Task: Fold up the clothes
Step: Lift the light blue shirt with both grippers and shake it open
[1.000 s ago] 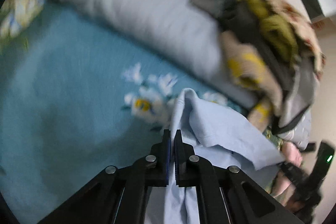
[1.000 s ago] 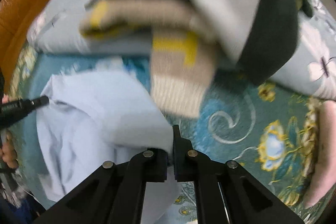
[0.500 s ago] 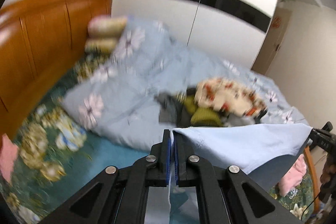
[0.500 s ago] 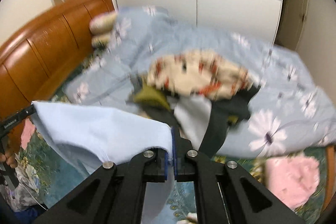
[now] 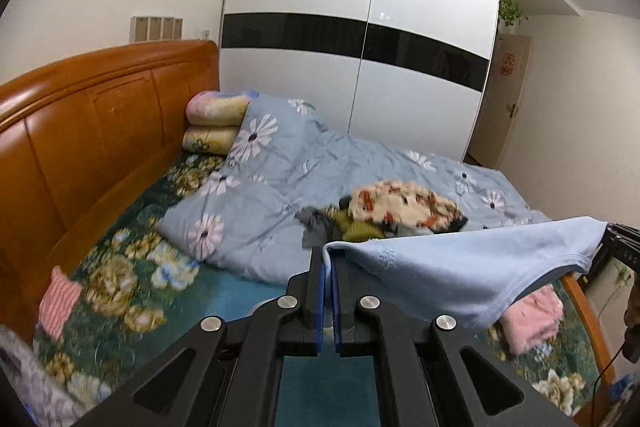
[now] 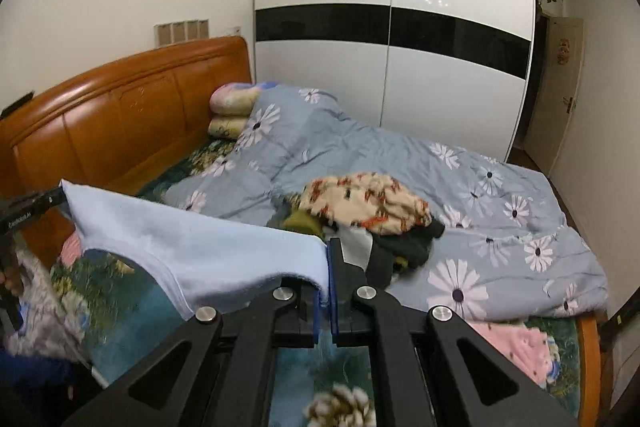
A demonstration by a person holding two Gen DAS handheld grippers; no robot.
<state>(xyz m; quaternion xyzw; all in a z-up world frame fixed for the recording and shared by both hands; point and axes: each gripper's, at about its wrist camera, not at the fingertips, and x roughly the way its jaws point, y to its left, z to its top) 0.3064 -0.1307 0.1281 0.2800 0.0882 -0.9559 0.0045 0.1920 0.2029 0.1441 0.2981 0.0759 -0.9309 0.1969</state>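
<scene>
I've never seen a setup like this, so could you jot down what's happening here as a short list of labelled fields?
place: bed with wooden headboard
held item: light blue garment, stretched in the air between both tools
left gripper: fingers shut on one corner
right gripper: fingers shut on the other corner
waiting: pile of clothes on floral quilt
also there: pink garment

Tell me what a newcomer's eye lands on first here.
First, the light blue garment stretched in mid-air above the bed, its two ends pinched by the left gripper and right gripper. Behind it, a pile of clothes sits on the daisy-print quilt, with the orange wooden headboard at left.
</scene>
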